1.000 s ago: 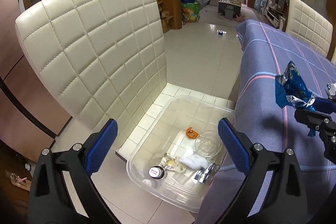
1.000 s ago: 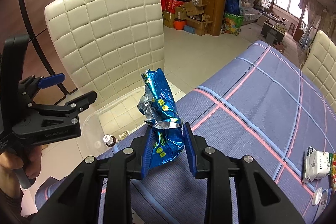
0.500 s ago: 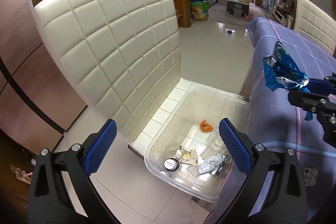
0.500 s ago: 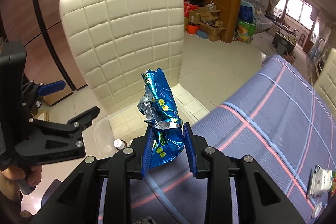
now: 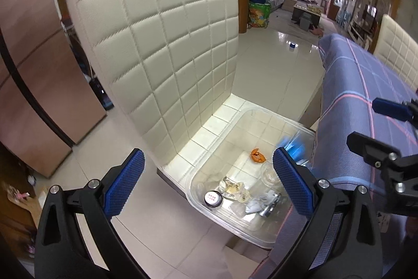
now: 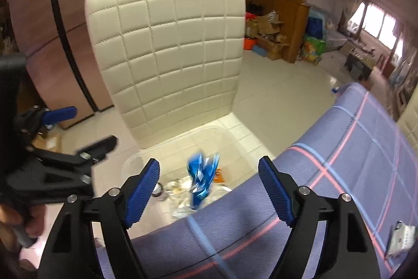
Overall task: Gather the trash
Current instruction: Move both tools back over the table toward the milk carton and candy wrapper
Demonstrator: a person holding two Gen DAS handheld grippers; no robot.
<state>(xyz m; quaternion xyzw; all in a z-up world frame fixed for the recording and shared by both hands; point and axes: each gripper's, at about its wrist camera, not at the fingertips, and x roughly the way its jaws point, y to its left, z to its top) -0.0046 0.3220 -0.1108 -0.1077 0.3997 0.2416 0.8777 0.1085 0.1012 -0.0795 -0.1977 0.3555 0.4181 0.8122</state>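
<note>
A clear plastic bin (image 5: 230, 127) sits on a cream chair seat and holds several bits of trash, among them an orange scrap (image 5: 257, 155) and a small bottle (image 5: 212, 198). A blue foil wrapper (image 6: 201, 178) is blurred in mid-fall over the bin (image 6: 130, 161); it also shows as a blue blur in the left wrist view (image 5: 294, 144). My right gripper (image 6: 209, 190) is open and empty above the bin's near edge. My left gripper (image 5: 206, 184) is open and empty, over the bin's left side.
The cream quilted chair back (image 5: 162, 38) rises behind the bin. A table with a blue plaid cloth (image 6: 352, 161) lies to the right, with a white packet (image 6: 402, 239) on it. Tiled floor (image 5: 274, 64) lies beyond. A second cream chair (image 5: 397, 49) stands far right.
My right gripper has opened and let go of the blue wrapper, which now falls toward the bin. Both grippers have shifted left toward the chair.
</note>
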